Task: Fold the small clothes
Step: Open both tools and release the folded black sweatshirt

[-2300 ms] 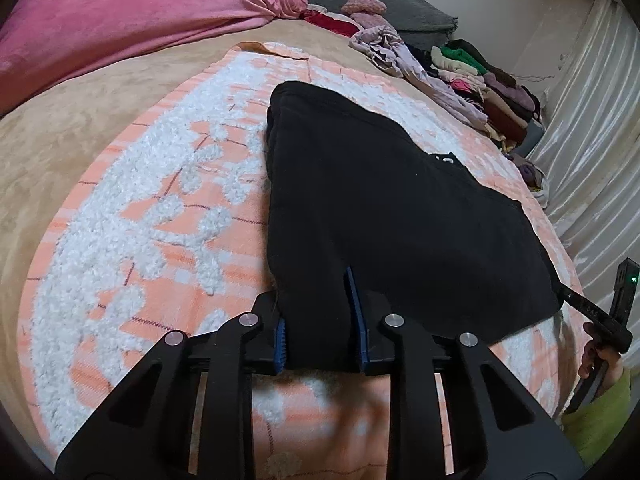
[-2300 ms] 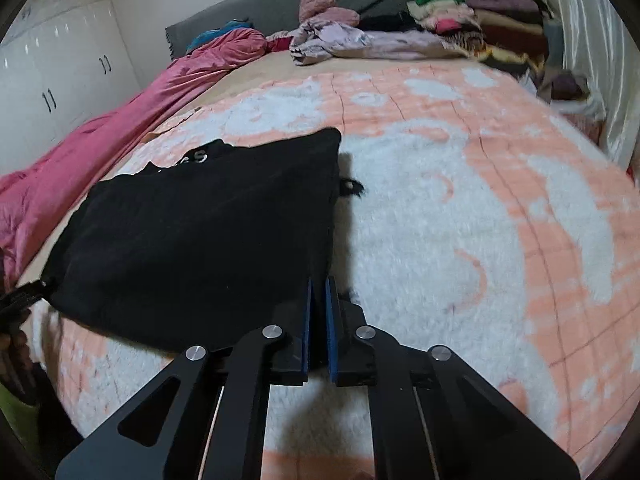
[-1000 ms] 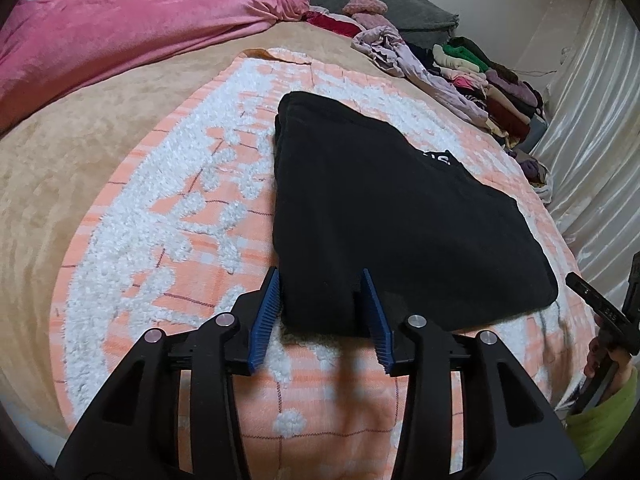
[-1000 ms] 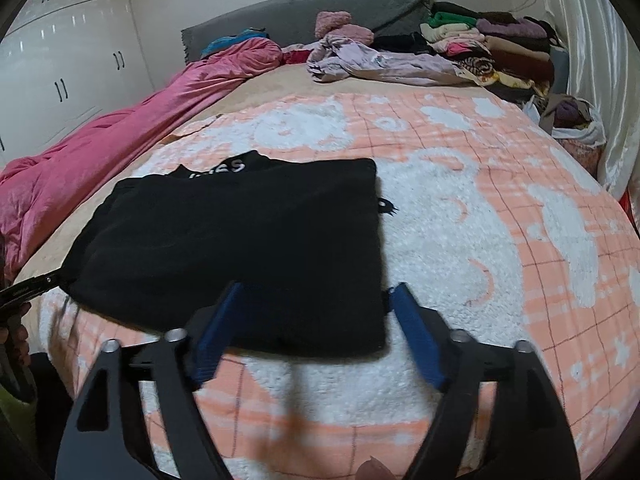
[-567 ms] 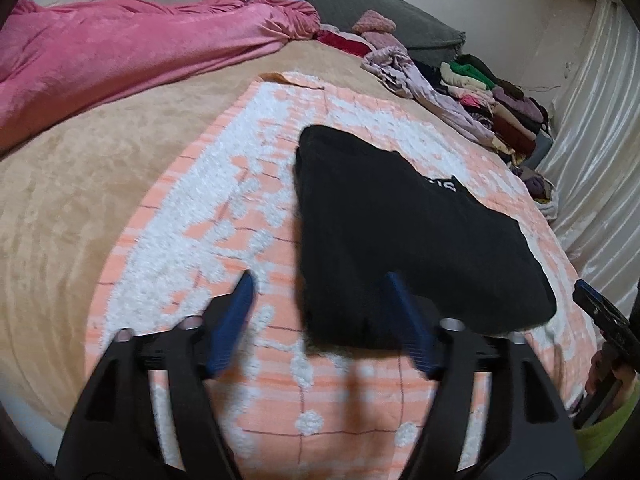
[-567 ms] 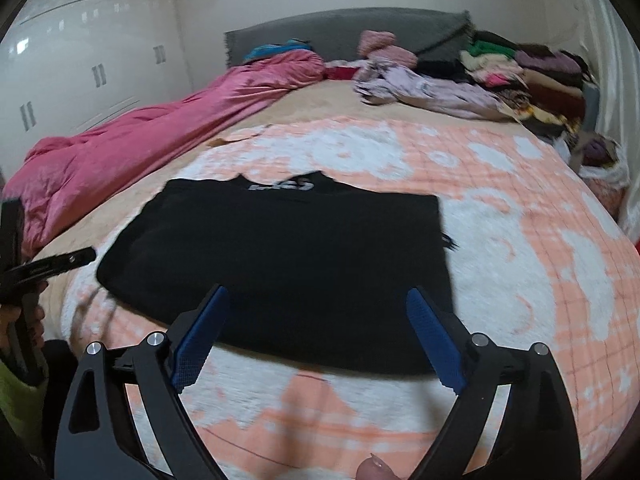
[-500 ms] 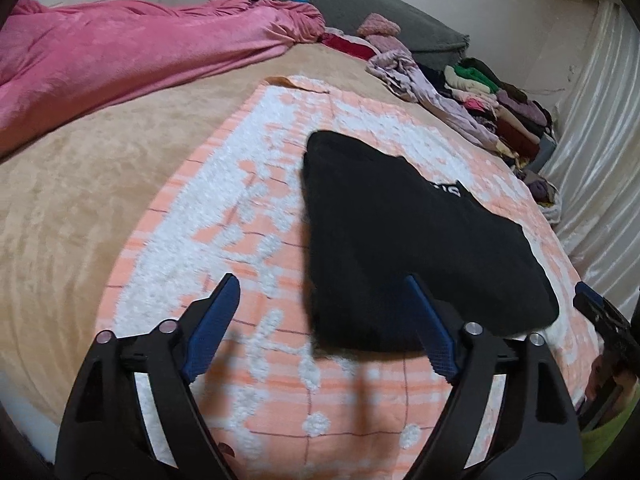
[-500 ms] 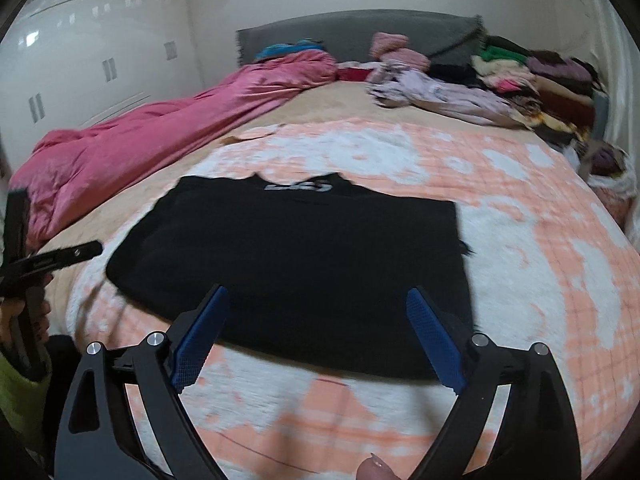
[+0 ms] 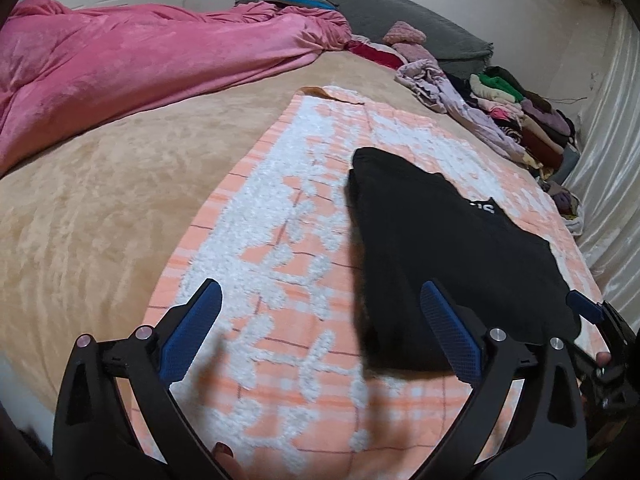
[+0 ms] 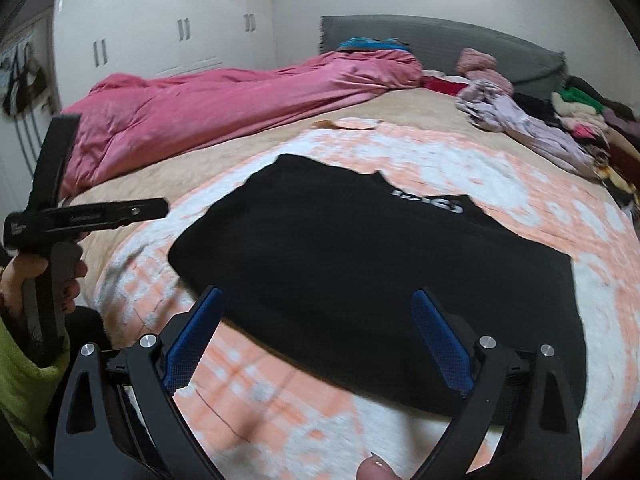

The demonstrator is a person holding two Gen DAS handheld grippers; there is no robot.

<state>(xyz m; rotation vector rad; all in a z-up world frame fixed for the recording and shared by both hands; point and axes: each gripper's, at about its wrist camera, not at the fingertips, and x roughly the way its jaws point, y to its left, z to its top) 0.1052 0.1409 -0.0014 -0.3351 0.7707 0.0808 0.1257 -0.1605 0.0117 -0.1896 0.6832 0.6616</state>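
Left wrist view: the left gripper (image 9: 320, 328) hangs above the near edge of the orange-and-white blanket (image 9: 280, 216), its blue-padded jaws spread wide and opening, with only blanket between them. The black garment (image 9: 452, 252) lies folded flat on the blanket toward its right edge, apart from both pads; white lettering shows at its far edge. The blanket covers a tan bedspread (image 9: 100, 200). A pink duvet (image 9: 140, 56) is bunched along the bed's far left edge, and a pile of clothes (image 9: 512, 112) occupies the far right corner before a grey headboard (image 9: 400, 20). Right wrist view: the right gripper (image 10: 316, 336) is raised over the garment's near edge, jaws wide and opening, pads clear of the cloth. The left gripper appears at the left edge of this view, held by a hand (image 10: 36, 280) in a green sleeve (image 10: 24, 380). White wardrobe doors (image 10: 160, 28) stand behind the bed.
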